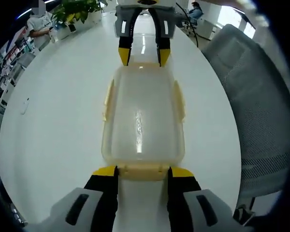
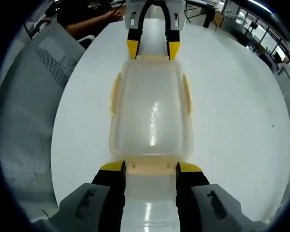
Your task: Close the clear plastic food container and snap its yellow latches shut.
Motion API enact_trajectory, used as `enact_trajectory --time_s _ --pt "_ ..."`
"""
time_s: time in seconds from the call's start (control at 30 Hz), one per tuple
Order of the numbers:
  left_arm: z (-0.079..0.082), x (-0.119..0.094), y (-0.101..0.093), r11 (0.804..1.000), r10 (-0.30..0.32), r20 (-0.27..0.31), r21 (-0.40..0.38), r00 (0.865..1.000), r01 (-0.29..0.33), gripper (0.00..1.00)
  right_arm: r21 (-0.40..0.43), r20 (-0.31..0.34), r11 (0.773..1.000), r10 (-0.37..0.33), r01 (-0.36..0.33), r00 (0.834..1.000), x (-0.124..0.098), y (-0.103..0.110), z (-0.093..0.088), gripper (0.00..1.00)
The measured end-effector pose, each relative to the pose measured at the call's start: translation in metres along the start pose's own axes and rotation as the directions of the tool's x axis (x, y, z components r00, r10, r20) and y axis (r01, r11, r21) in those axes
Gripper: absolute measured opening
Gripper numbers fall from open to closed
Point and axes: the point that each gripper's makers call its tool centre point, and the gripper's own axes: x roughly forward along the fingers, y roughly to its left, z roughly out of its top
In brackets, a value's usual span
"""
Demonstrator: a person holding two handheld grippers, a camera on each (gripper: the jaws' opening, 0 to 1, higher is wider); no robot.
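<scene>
The clear plastic container [image 1: 142,116] [image 2: 152,111] lies lengthwise on the white table with its lid on. Pale yellow latches run along both long sides [image 1: 180,99] [image 2: 115,94]; whether they are snapped down I cannot tell. My left gripper [image 1: 143,171] [image 2: 153,48] is open at one short end, its yellow-tipped jaws either side of that end's latch [image 1: 142,166]. At the opposite short end my right gripper [image 2: 150,168] [image 1: 144,55] is open too, straddling the latch there [image 2: 151,163].
The round white table [image 1: 58,121] [image 2: 232,96] stretches around the container. A grey mesh office chair [image 1: 258,106] [image 2: 24,96] stands close to the table's edge. A potted plant [image 1: 77,9] and seated people are at the far side.
</scene>
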Motion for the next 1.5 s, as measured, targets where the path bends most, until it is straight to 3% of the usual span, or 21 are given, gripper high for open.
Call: enact_trajectory --time_s 0.17,0.33,1.1,1.5 --pt "0.0 0.0 0.0 1.0 0.003 0.026 -0.01 1.0 -0.003 0.34 -0.004 0.006 1.0 0.0 0.0 1.0 0.001 0.0 0.001 0.37" --pt "0.002 0.002 -0.001 1.0 0.011 -0.006 -0.016 1.0 -0.012 0.34 -0.001 -0.034 1.0 0.0 0.0 0.999 0.001 -0.001 0.001 0.37" --pt "0.002 -0.001 -0.006 0.999 -0.019 -0.023 -0.032 1.0 0.018 0.33 -0.003 -0.025 1.0 -0.005 0.005 1.0 -0.006 0.0 0.002 0.36" --pt "0.012 -0.03 -0.007 0.999 0.004 -0.012 -0.054 1.0 -0.005 0.33 -0.029 0.018 1.0 -0.011 0.011 1.0 -0.033 -0.001 0.015 0.36"
